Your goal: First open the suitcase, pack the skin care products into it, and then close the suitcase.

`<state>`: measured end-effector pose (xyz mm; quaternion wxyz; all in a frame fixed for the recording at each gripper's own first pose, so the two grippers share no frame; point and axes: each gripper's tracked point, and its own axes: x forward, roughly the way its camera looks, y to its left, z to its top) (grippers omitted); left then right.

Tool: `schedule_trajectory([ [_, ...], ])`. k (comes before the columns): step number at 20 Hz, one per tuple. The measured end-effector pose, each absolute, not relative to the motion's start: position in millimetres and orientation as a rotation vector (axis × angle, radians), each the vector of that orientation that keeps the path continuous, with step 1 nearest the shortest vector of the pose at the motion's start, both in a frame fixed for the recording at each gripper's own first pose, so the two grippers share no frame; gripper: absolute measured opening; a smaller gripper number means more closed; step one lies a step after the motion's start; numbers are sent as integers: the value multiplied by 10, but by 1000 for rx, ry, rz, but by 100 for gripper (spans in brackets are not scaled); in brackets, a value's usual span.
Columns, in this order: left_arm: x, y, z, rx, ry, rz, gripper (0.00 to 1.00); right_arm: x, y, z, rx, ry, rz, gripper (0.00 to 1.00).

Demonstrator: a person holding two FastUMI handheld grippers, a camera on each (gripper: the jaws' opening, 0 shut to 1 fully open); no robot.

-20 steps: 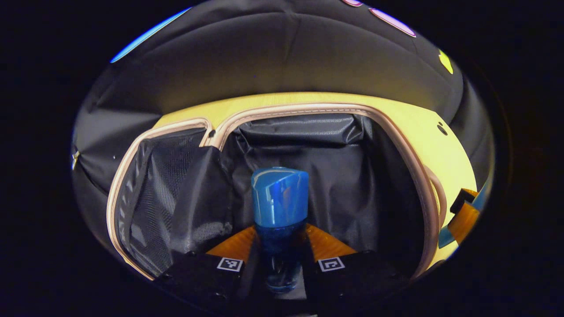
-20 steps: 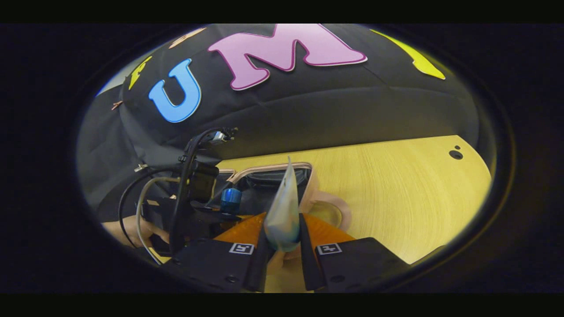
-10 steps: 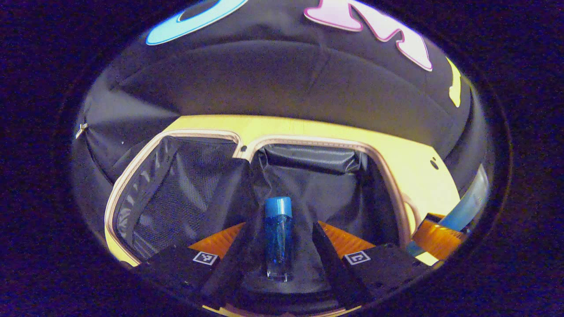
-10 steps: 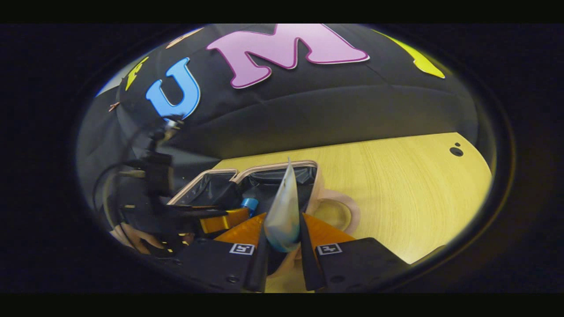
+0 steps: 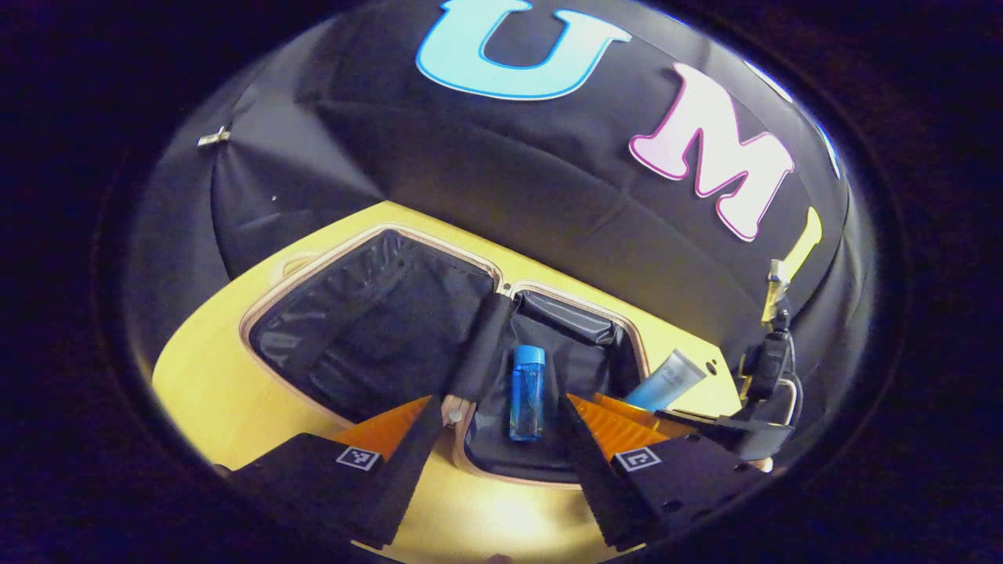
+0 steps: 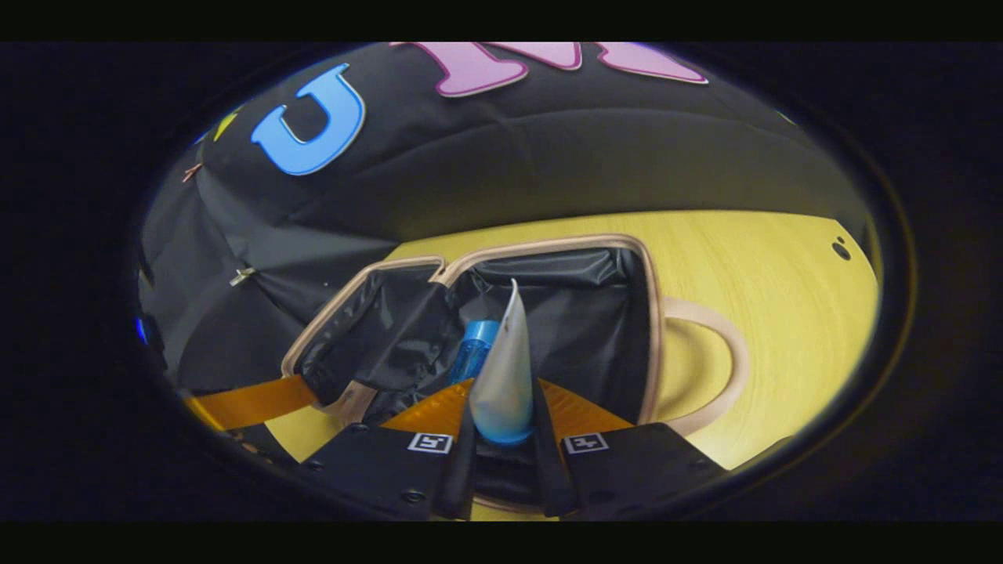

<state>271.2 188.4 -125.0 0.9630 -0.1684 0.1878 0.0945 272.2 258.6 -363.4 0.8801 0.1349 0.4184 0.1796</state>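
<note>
The beige suitcase [image 5: 476, 266] lies open on the wooden table, both black-lined halves up. A blue bottle [image 5: 526, 390] with a blue cap lies in the right half, also seen as the bottle [image 6: 475, 351] behind my right fingers. My left gripper [image 5: 500, 407] is open and hangs above the suitcase's near rim, clear of the bottle. My right gripper [image 6: 503, 392] is shut on a pale tube [image 6: 505, 352] with a blue cap end, held upright over the suitcase [image 6: 652, 313]. From the left gripper view that tube [image 5: 666, 380] sits at the suitcase's right edge in the right gripper [image 5: 705, 423].
The left half of the suitcase carries a mesh pocket [image 5: 368, 313]. A beige carry handle [image 6: 725, 368] sticks out on the table beside the right half. Bare wooden table [image 6: 783, 298] spreads to the right. The black cloth wall stands close behind the suitcase.
My left gripper let go of the blue bottle in the suitcase's right half, opened and drew back upward. My right gripper carried the tube leftward over the suitcase.
</note>
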Motion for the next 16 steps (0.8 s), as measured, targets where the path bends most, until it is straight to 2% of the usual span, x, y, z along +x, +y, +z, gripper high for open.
schedule_trajectory([
  [1,2612,1942,-1297,-352,383,201,93,2733,2578,-3745,240,898,358,31],
  [2,2525,2028,-1327,-354,384,212,93,2744,2532,-3817,202,905,337,43],
  [3,2441,2111,-1350,-360,387,227,93,2754,2557,-3855,187,906,326,30],
  [4,2379,2189,-1358,-371,387,236,93,2765,2572,-3882,176,902,310,37],
  [8,2228,2492,-1313,-394,363,283,93,2784,2632,-3969,182,919,257,42],
  [9,2210,2595,-1294,-390,349,297,93,2773,2645,-3925,174,906,254,33],
  [10,2187,2713,-1263,-381,336,313,93,2775,2647,-3851,163,885,253,44],
  [11,2159,2835,-1255,-369,327,334,93,2772,2681,-3775,164,865,266,63],
  [13,2130,3180,-1199,-337,309,392,93,2741,2660,-3596,139,812,270,79],
  [14,2118,3384,-1143,-322,294,425,93,2747,2642,-3473,132,778,274,98],
  [16,2132,3791,-991,-312,244,477,93,2759,2597,-3213,139,697,280,89],
])
